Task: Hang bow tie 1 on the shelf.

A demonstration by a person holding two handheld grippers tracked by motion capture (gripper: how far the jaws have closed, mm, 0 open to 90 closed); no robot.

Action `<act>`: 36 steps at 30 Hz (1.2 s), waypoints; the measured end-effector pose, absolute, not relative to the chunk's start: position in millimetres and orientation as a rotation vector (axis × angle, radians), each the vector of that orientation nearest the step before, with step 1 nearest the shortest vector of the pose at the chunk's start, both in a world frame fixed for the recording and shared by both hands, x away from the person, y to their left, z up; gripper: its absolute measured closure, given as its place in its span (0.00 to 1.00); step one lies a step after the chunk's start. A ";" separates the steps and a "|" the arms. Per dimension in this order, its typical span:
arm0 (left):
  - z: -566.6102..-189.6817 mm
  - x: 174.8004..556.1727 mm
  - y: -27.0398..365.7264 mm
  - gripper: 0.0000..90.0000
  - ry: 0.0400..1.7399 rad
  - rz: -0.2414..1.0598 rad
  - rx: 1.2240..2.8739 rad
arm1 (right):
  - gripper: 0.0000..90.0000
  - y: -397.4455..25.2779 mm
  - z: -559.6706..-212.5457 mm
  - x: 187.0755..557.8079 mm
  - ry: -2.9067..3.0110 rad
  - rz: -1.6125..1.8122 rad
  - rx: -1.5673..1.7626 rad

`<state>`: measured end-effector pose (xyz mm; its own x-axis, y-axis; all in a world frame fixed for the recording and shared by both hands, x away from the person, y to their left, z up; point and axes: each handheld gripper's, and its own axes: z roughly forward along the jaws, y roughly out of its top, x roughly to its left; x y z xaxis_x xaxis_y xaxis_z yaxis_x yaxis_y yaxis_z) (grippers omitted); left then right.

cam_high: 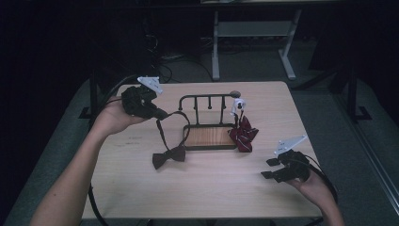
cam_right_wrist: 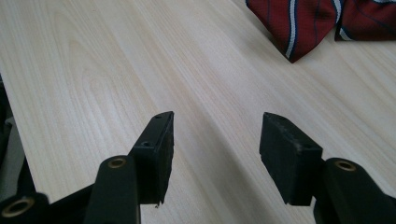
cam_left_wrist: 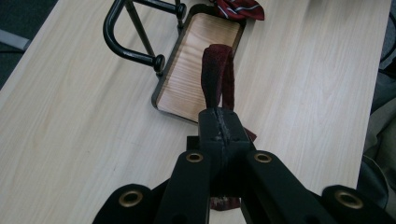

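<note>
A dark maroon bow tie (cam_high: 168,157) lies with its bow on the table, left of a small rack. Its strap (cam_left_wrist: 215,70) rises in a loop to my left gripper (cam_high: 163,114), which is held above the table and shut on that strap (cam_left_wrist: 219,123). The rack has a black metal rail (cam_high: 207,98) over a wooden base (cam_high: 209,136). A red striped bow tie (cam_high: 243,134) hangs at the rack's right end, its lower part on the table. My right gripper (cam_high: 269,168) hovers low over bare table at the front right, open (cam_right_wrist: 219,140), with nothing between its jaws.
A white tag (cam_high: 236,106) sits at the rail's right end above the striped tie (cam_right_wrist: 303,23). The light wooden table (cam_high: 207,193) ends close behind the right hand. Beyond the far edge stands a desk frame (cam_high: 254,33) on dark floor.
</note>
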<state>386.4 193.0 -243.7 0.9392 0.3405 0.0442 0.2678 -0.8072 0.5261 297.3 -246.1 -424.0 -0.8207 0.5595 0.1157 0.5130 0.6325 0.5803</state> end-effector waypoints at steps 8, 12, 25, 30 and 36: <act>-240.9 394.3 192.1 1.00 0.439 0.196 2.569 | 0.50 -247.5 -424.5 297.0 2.764 0.957 0.925; -240.0 400.0 190.8 1.00 0.445 0.187 2.576 | 0.50 -247.8 -423.8 296.7 2.764 0.964 0.923; -237.9 412.3 186.3 1.00 0.462 0.192 2.586 | 0.50 -251.6 -423.7 295.7 2.761 0.966 0.922; -240.2 414.9 185.2 1.00 0.471 0.189 2.593 | 0.50 -253.3 -423.2 297.4 2.757 0.971 0.922; -242.8 420.4 185.6 1.00 0.483 0.187 2.604 | 0.50 -251.9 -425.0 298.0 2.766 0.974 0.914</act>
